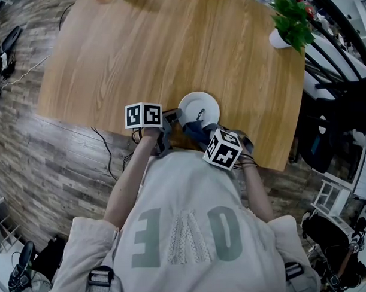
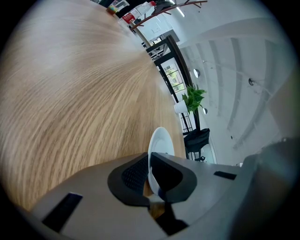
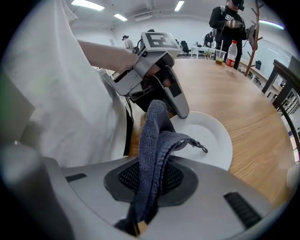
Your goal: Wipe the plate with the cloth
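Note:
A white plate (image 1: 198,105) sits near the front edge of the wooden table (image 1: 138,54). My left gripper (image 1: 172,117) is shut on the plate's left rim; in the left gripper view the plate (image 2: 161,142) stands edge-on between the dark pads of the left gripper (image 2: 150,172). My right gripper (image 3: 151,180) is shut on a dark blue cloth (image 3: 155,140), which stands up from the jaws and drapes over the near part of the plate (image 3: 208,140). In the right gripper view the left gripper (image 3: 180,108) pinches the plate's rim. In the head view the cloth (image 1: 197,132) lies at the plate's near edge.
A potted plant (image 1: 288,22) stands at the table's far right corner. A bottle (image 3: 230,53) and a cup stand at the far end, where a person (image 3: 228,21) stands. Dark chairs (image 1: 327,68) line the right side. Cables trail off the front edge.

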